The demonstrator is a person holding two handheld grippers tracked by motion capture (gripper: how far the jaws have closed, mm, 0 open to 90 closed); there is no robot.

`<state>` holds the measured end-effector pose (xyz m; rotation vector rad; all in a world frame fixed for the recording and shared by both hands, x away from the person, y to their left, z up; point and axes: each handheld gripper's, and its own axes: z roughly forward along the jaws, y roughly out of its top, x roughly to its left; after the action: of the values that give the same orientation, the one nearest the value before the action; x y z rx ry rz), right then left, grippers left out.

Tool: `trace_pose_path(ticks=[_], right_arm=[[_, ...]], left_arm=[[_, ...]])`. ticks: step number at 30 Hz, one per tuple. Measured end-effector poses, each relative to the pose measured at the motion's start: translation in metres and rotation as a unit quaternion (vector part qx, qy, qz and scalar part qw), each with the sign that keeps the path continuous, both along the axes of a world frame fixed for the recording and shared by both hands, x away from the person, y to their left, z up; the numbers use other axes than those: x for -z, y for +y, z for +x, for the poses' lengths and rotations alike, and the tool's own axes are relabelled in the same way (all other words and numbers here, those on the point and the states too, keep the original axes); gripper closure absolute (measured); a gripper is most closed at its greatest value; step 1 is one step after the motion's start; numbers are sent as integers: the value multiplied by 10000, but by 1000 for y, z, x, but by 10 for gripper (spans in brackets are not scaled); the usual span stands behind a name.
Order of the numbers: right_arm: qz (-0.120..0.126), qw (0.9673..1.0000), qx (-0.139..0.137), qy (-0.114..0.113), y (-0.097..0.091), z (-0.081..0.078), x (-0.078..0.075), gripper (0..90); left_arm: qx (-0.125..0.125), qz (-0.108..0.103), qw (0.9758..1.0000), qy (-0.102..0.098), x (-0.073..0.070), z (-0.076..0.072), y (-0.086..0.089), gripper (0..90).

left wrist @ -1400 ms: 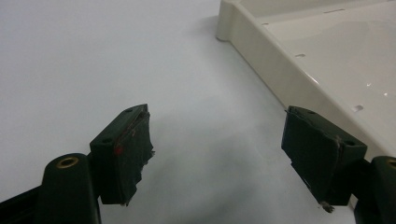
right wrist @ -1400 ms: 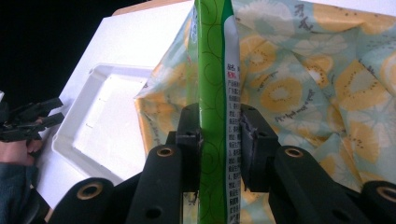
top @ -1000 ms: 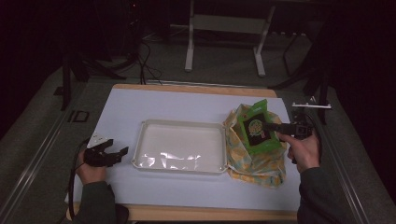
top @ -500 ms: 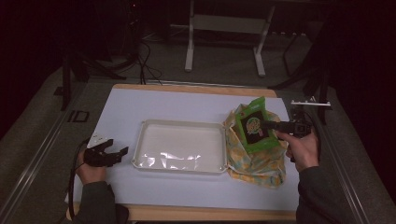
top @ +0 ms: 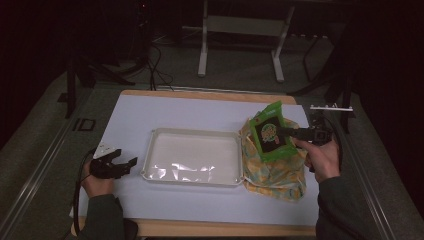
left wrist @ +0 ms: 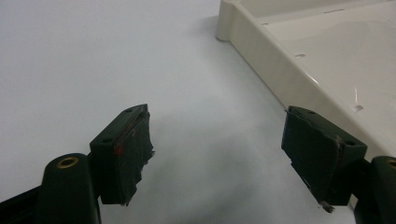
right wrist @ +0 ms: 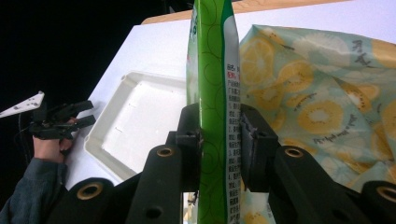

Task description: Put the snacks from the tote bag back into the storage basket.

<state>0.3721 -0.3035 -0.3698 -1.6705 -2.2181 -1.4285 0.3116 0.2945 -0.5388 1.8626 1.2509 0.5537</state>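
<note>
Right gripper [top: 286, 132], fingers clamped on the edge of a green snack packet [top: 271, 131], which is held upright above a yellow fruit-print bag [top: 272, 167] at the right of the white worktop [top: 200, 112]. In the right gripper view the packet [right wrist: 212, 93] stands pinched between both pads. Left gripper [top: 125, 165], fingers [left wrist: 123, 151] wide apart and holding nothing, low over bare worktop just beside the cream tray [top: 192, 136].

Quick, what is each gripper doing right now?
Left gripper: open, holding nothing, beside the white tray.
Right gripper: shut on the green snack packet, above the fruit-print bag.
</note>
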Motion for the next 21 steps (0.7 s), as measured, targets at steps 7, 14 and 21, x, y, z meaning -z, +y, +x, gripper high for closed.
trace_pose_path(ticks=[7, 14, 21], right_arm=[[35, 10000, -39, -14, 6, 1, -1, 722], [66, 9999, -91, -3, 13, 3, 0, 722], [86, 9999, -141, 8, 21, 5, 1, 722]], left_arm=[[-1, 0, 10000, -1, 0, 0, 0, 245], [-22, -12, 10000, -3, 0, 0, 0, 245], [-30, -20, 10000, -13, 0, 0, 1, 244]])
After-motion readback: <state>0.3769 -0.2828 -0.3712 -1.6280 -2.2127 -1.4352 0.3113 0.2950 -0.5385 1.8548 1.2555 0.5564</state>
